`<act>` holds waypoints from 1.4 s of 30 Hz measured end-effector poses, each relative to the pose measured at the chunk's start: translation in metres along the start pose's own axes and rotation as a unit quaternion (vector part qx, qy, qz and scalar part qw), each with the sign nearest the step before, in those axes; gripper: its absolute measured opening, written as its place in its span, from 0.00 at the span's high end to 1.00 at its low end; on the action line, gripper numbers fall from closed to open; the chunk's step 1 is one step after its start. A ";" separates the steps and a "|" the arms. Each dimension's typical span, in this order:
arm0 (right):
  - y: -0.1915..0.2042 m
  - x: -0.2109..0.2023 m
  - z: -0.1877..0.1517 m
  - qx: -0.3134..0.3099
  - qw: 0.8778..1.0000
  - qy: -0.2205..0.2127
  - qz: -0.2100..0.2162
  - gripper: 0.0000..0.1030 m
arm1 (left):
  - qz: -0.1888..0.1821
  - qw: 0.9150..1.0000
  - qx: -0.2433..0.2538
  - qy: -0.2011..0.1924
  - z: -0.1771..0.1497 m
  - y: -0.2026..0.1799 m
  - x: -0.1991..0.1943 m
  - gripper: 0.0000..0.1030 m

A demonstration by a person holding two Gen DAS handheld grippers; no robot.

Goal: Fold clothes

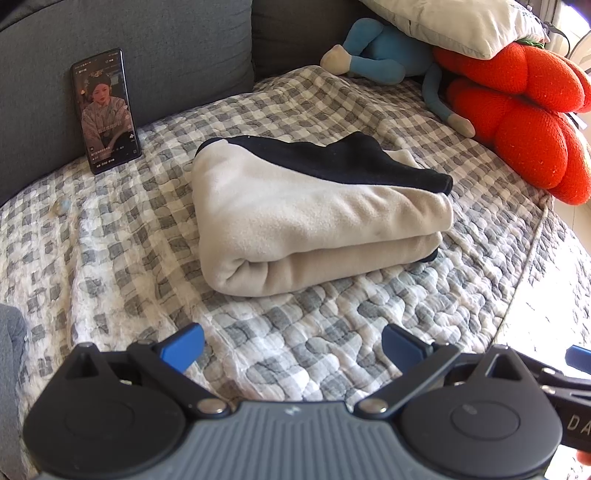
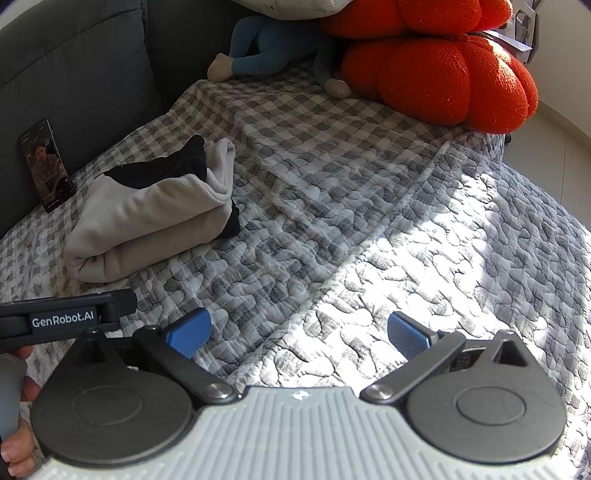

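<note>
A folded beige and black fleece garment (image 1: pixel 314 218) lies in a thick bundle on the checked quilt (image 1: pixel 129 240). My left gripper (image 1: pixel 291 349) hovers open a short way in front of it, nothing between its blue pads. In the right wrist view the same garment (image 2: pixel 155 218) sits at the left on the quilt (image 2: pixel 332 184). My right gripper (image 2: pixel 299 332) is open over bare quilt, well to the right of the bundle. The left gripper's black body (image 2: pixel 66 317) shows at that view's left edge, with a hand (image 2: pixel 18 450) below it.
A phone (image 1: pixel 105 110) with a lit screen leans against the grey sofa back (image 1: pixel 147 55). A blue plush toy (image 1: pixel 391 55), an orange knitted cushion (image 1: pixel 524 122) and a white pillow (image 1: pixel 461 22) crowd the far right. The quilt drops off at the right edge (image 2: pixel 535 258).
</note>
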State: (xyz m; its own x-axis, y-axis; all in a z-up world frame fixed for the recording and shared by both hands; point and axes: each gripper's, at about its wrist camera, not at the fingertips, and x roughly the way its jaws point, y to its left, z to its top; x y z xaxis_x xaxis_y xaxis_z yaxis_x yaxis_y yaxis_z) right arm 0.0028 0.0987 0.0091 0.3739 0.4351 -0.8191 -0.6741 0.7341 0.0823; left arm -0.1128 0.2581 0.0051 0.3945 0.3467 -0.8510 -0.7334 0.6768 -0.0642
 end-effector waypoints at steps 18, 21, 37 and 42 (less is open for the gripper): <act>0.003 -0.045 -0.003 -0.031 0.999 -0.025 0.011 0.00 | -0.007 1.000 -0.016 -0.014 -0.015 0.003 -0.038 0.01; 0.004 -0.053 -0.005 -0.035 0.999 -0.026 0.016 0.00 | -0.018 1.000 -0.009 -0.015 -0.018 0.000 -0.044 0.01; -0.002 -0.059 -0.014 -0.025 0.999 -0.019 0.021 0.00 | -0.022 0.999 -0.004 -0.024 -0.023 -0.008 -0.051 0.01; -0.002 -0.059 -0.014 -0.026 0.999 -0.019 0.022 0.00 | -0.019 0.999 -0.006 -0.025 -0.023 -0.007 -0.051 0.01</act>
State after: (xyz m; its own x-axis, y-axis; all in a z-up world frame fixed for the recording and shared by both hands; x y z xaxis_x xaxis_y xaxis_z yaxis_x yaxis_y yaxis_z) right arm -0.0271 0.0644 0.0491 0.3662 0.4858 -0.7936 -0.7217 0.6866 0.0873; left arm -0.1399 0.2208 0.0371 0.4502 0.3530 -0.8202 -0.7232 0.6829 -0.1031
